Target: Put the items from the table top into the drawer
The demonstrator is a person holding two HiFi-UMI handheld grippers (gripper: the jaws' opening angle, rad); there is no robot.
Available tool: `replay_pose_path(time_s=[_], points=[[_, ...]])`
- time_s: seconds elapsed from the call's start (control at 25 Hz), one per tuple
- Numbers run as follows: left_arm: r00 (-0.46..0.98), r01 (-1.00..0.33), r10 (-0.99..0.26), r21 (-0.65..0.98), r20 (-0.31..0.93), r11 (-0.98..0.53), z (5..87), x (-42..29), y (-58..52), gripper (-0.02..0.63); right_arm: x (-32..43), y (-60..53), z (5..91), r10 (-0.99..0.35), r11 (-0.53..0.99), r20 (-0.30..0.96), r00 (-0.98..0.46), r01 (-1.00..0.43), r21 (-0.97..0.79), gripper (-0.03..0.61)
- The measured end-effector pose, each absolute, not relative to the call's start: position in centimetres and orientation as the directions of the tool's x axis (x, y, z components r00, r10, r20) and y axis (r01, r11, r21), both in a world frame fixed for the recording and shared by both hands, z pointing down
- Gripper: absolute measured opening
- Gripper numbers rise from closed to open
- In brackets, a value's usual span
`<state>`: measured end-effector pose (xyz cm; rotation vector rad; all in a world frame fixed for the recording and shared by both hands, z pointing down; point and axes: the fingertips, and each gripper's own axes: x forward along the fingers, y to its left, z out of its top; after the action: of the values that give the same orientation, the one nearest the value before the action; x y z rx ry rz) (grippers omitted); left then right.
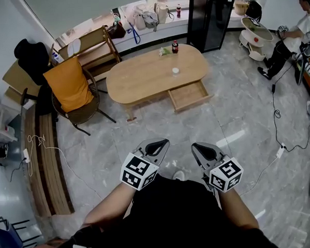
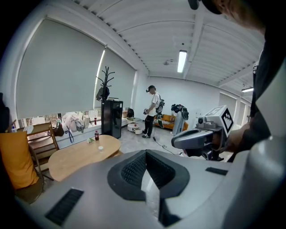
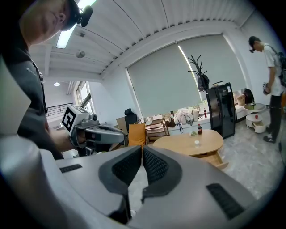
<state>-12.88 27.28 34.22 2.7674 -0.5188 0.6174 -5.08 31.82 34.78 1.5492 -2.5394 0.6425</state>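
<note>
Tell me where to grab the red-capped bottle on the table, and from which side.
Probably its dark body below the red cap: the bottle stands upright, so level jaws can close across it. Come from the open drawer side; a green item lies close at its left in the head view.

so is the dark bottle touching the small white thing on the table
Apart. In the head view the dark bottle stands farther back on the table than the small white thing, with bare wood between them.
</note>
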Motion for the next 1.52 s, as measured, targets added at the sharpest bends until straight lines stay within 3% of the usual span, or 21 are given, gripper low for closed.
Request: replay_pose_path(time_s=[0.6,1.08,1.52], points=[[0.83,-0.404,-0.258,0.214,0.495,-0.89,37.4,-8.5,21.5,0.002,-0.5,26.1,37.5,-0.821,0.364,0.318,-0.474,-0.864,-0.347,0.005],[0.867,-0.339,-0.209,0.227,0.452,-0.913,36.3,-3.0,4.6,0.002,4.1,10.7,36.2,-0.83,0.326,0.369,-0.419,-0.9,-0.289,0.005],[0.846,-0.37,-0.227,0.223,0.483,-0.902,39.0,-4.7,-8.0,0.002,3.8,-2.6,38.6,-0.771,0.359,0.479,-0.42,-0.908,-0.217,0.005]])
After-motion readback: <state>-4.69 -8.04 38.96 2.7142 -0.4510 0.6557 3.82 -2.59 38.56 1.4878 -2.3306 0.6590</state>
